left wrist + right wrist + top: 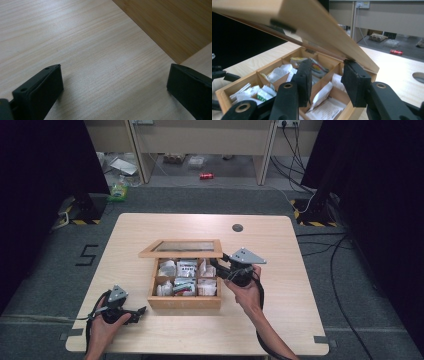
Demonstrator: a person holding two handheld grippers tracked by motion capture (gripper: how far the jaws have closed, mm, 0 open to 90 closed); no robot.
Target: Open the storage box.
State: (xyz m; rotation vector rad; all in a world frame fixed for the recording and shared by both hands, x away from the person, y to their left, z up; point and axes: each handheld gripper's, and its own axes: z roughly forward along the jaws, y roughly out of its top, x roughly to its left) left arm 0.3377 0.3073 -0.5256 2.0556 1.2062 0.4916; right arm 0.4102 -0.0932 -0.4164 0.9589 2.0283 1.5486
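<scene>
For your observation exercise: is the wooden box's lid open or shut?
Open. The lid is raised at a slant above the wooden box, leaving the packets in its compartments exposed. The right gripper sits under the lid's edge.

A large dark "5" point(88, 255) stands marked on the grey floor point(45, 270) to the left of the surface. The packets point(186, 268) in the wooden box point(184, 302) carry dark print, and one sachet point(263, 96) has a green patch, but the lettering on them is too small and blurred to make out.
</scene>
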